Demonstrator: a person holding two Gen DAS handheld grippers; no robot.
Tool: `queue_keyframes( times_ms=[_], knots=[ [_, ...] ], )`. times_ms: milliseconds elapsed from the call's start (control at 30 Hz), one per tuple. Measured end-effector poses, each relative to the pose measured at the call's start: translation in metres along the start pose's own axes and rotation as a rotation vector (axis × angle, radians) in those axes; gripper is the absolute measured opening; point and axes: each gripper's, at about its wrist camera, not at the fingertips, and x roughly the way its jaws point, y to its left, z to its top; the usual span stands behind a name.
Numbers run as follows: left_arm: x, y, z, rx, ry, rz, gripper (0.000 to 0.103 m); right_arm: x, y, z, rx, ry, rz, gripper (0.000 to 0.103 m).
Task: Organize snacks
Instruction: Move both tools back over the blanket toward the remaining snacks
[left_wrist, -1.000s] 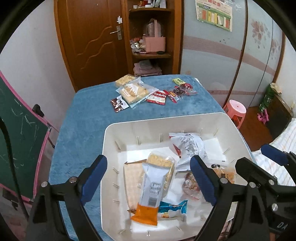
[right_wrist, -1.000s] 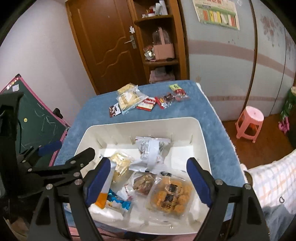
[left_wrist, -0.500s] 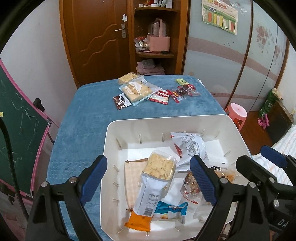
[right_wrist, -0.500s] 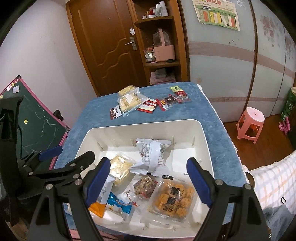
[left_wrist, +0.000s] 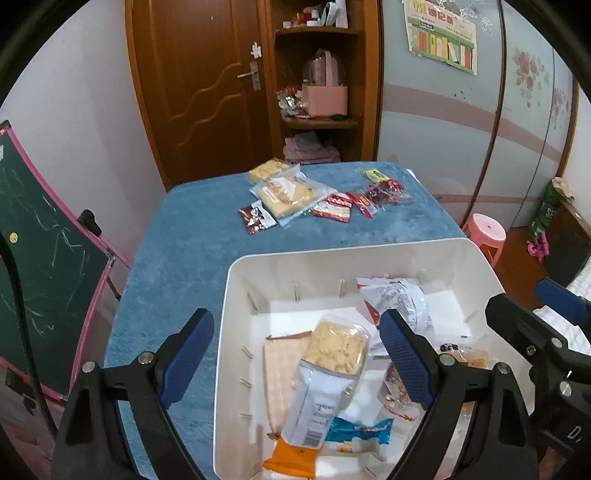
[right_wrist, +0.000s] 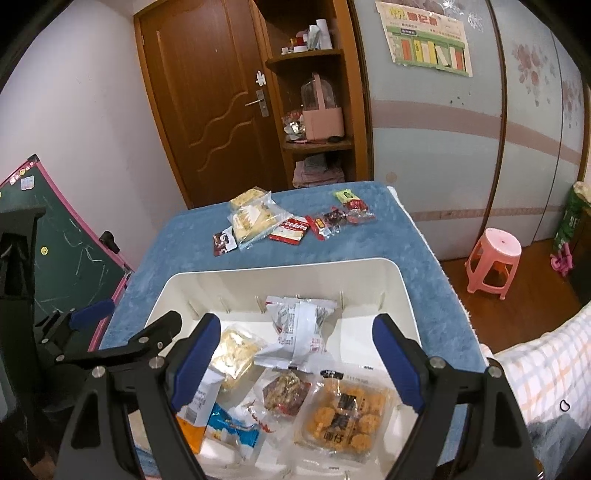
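A white bin (left_wrist: 332, 251) (right_wrist: 277, 269) stands on the near end of a blue-covered table (left_wrist: 177, 258). It holds several snacks: a cracker pack (left_wrist: 332, 350) (right_wrist: 232, 354), a white wrapper (left_wrist: 399, 299) (right_wrist: 299, 325), a blue packet (left_wrist: 358, 432) and an orange cookie tray (right_wrist: 347, 417). More snacks lie at the far end: a clear cracker pack (left_wrist: 284, 194) (right_wrist: 255, 221), a red Cookies packet (left_wrist: 334, 206) (right_wrist: 291, 230) and a dark brown packet (left_wrist: 255, 218) (right_wrist: 223, 242). My left gripper (left_wrist: 294, 332) hangs open over the bin's left part. My right gripper (right_wrist: 295, 325) hangs open over its near middle. Neither holds anything.
A green chalkboard with a pink frame (left_wrist: 37, 258) (right_wrist: 66, 254) leans left of the table. A pink stool (left_wrist: 484, 236) (right_wrist: 493, 254) stands on the floor to the right. A wooden door and a shelf unit (left_wrist: 317, 92) stand behind the table. Checked fabric (right_wrist: 543, 369) is at the near right.
Both views have tipped up a little, so the bin and the far snacks sit slightly lower in frame. Both jaws stay as wide as before. No snack has moved.
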Motion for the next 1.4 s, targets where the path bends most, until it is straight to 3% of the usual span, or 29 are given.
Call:
queue_keyframes(
  times_ms=[200, 400, 533, 767, 933, 1100, 1267, 1400],
  knots=[
    [0.001, 0.007, 0.003, -0.015, -0.036, -0.02, 0.09, 0.004, 0.005, 0.003, -0.031, -0.031, -0.012, 0.085],
    [0.005, 0.006, 0.01, 0.029, -0.061, 0.011, 0.09, 0.01, 0.007, 0.01, -0.062, -0.054, -0.021, 0.085],
    [0.012, 0.01, 0.021, 0.039, -0.022, -0.01, 0.09, 0.015, 0.009, 0.021, -0.09, -0.066, -0.014, 0.085],
    [0.035, 0.024, 0.053, 0.035, 0.053, -0.055, 0.09, 0.041, 0.006, 0.052, -0.163, 0.014, -0.047, 0.085],
    [0.043, 0.039, 0.094, 0.042, 0.015, -0.004, 0.091, 0.054, -0.014, 0.093, -0.124, 0.043, -0.031, 0.085],
    [0.059, 0.056, 0.149, 0.014, 0.022, -0.04, 0.091, 0.059, -0.026, 0.146, -0.143, 0.017, 0.008, 0.085],
    [0.092, 0.066, 0.195, 0.0, 0.063, 0.002, 0.091, 0.09, -0.041, 0.202, -0.162, 0.046, 0.002, 0.085],
    [0.133, 0.075, 0.223, -0.022, 0.113, 0.038, 0.091, 0.124, -0.058, 0.235, -0.152, 0.068, -0.054, 0.085]
  ],
)
